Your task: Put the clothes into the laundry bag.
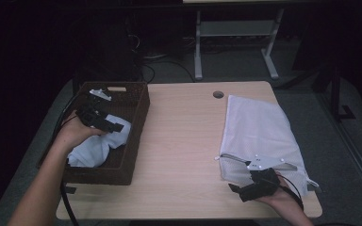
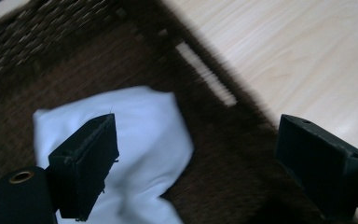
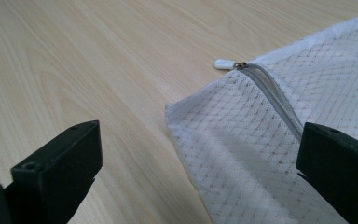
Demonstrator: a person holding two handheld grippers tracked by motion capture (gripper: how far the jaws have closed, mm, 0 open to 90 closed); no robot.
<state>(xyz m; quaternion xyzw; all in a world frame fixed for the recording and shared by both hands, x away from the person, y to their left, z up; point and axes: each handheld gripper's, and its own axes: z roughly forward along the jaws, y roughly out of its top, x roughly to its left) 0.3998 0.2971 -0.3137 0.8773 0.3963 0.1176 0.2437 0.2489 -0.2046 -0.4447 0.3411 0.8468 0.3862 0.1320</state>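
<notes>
Your left gripper [image 2: 191, 158] hangs inside the dark brown woven basket [image 1: 139, 117], jaws spread wide over the crumpled white cloth [image 2: 140, 144] on its floor, gripping nothing. Your right gripper [image 3: 196, 172] is spread just as wide, low over the near corner of the white mesh zip-up laundry bag [image 1: 259, 132], and holds nothing either. The bag lies flat on the right side of the pale wooden table [image 1: 184, 136], the basket on the left, well apart. Behind the table the room is dark, with a white desk frame [image 1: 200, 42]. Your right gripper view picks out the bag's small white zipper pull [image 3: 224, 64] at the end of the zip, resting on the tabletop.
</notes>
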